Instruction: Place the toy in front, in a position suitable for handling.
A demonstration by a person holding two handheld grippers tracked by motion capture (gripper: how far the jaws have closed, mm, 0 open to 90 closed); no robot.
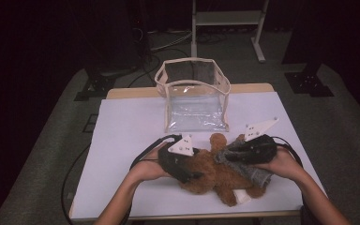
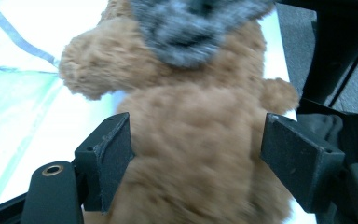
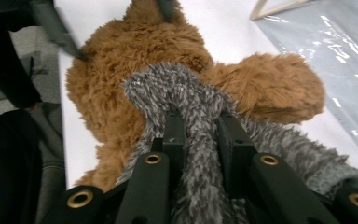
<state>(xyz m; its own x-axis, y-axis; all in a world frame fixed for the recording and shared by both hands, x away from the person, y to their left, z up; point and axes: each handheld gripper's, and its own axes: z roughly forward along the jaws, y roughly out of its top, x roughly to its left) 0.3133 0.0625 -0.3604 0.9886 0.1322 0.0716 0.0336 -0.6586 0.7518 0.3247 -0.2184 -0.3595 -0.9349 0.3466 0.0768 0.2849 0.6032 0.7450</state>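
A white sheet (image 1: 122,140) covers a pale wooden table (image 1: 131,93) that stands on grey carpet in a dim room. Nearest the person, a fluffy brown plush bear (image 1: 211,176) lies on the sheet close to the table's front edge, between the two hands. The left gripper (image 1: 187,176) comes in from the bear's left side; in the left gripper view its black jaws stand spread on either side of the bear's body (image 2: 191,149), the left pad against the fur and the right pad just off it. The right gripper (image 1: 232,153) lies over the bear's right side, and in the right gripper view its jaws are drawn close, pinching a fold of a fuzzy grey knitted garment (image 3: 200,154) that lies on the bear. This grey garment (image 1: 255,172) trails towards the table's right front corner. Beyond the bear, near the table's far edge, stands a clear plastic bag with a cream-coloured trim (image 1: 192,93), its mouth open upwards. Behind the table a white metal frame (image 1: 225,18) rises from the floor.
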